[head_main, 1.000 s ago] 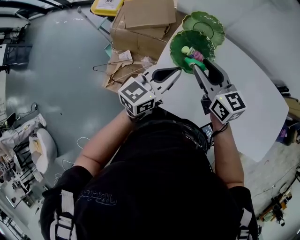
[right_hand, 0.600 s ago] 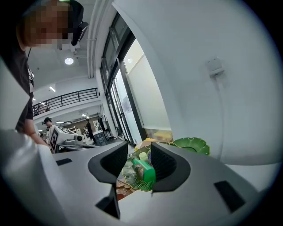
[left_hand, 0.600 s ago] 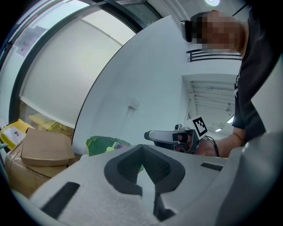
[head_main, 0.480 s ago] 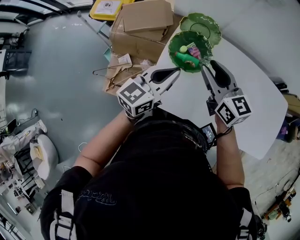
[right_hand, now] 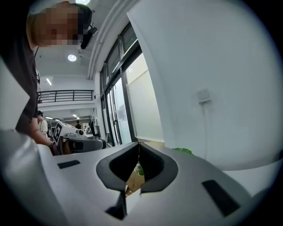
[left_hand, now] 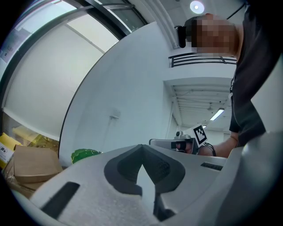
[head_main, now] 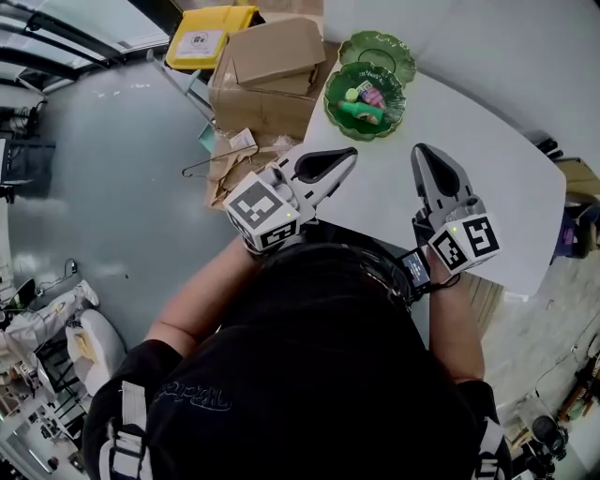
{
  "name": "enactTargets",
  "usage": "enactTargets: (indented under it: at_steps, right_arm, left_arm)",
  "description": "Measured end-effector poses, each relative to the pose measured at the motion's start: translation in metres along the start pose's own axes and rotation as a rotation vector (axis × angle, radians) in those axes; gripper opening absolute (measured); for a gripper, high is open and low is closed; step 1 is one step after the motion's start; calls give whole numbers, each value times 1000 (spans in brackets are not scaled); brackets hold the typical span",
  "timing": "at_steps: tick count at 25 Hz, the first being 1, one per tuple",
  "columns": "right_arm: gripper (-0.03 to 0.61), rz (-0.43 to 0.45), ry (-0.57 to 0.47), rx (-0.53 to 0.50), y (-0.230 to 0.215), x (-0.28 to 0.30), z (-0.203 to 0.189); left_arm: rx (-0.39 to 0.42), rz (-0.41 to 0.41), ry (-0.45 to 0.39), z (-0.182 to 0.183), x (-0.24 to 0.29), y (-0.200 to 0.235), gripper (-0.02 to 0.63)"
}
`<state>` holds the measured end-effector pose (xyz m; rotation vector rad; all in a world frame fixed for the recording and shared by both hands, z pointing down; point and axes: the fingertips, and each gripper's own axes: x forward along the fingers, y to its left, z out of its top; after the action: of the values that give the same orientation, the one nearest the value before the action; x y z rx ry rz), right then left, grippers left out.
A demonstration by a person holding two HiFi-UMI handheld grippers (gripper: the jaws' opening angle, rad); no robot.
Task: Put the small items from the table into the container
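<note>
No text can be read. The round label [head_main: 195, 40] on the yellow box [head_main: 217, 21] is too small, the shirt print [head_main: 192, 396] is blurred, and the left cube [head_main: 255, 212] and the right cube [head_main: 466, 243] carry only square black-and-white markers.

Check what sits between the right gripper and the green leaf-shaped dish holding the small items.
Nothing. In the head view only bare white tabletop separates the right gripper from the green leaf-shaped dish.
</note>
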<state>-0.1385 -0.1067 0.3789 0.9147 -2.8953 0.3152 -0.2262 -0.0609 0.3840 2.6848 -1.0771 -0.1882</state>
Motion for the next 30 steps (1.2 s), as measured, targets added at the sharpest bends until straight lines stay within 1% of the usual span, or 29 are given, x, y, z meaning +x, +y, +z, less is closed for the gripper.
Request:
enactTargets:
  at_steps: [4,8,12,21,30]
  right_arm:
    - [17,-22,-12,2,18,-22,-2]
    - [17,-32,-10,6,28,-36,-7]
    - [17,-34,-1,-2,35,-43,-11]
    - [15,-9,10,-7,45,-39,-12]
    - [15,-11,13,-17,49,-41,-9]
  left_arm:
    - [-10,-24,-8,6,-14,-18,5]
    - [1,-54,-8,7,-23,-31,5]
    - [-2,-48,-15,9,-25,-32,5]
    - [-2,-57,-23,12,-22,-32,5]
    - [-6,-67,-27,12,-22,-34,5]
